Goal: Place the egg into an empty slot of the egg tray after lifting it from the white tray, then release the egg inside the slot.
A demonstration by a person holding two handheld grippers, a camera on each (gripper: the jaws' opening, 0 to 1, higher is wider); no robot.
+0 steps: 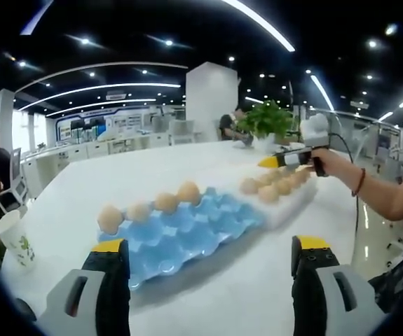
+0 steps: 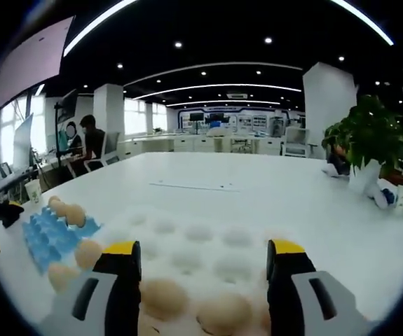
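The blue egg tray (image 1: 187, 227) lies on the white table in front of my left gripper (image 1: 208, 245), which is open with nothing between its jaws. Several eggs (image 1: 165, 202) fill its far row. To the right, the white tray (image 1: 292, 203) holds several eggs (image 1: 268, 194), and my right gripper (image 1: 279, 161) hovers just above them in a person's hand. In the right gripper view my right gripper (image 2: 202, 248) is open over the white tray (image 2: 201, 234), with two eggs (image 2: 226, 311) low between its jaws. The blue egg tray (image 2: 47, 234) sits to the left.
A paper cup (image 1: 12, 238) stands near the table's left edge. A potted plant (image 1: 268, 119) (image 2: 366, 140) stands at the far side. People sit at desks beyond the table. The person's arm (image 1: 376, 192) reaches in from the right.
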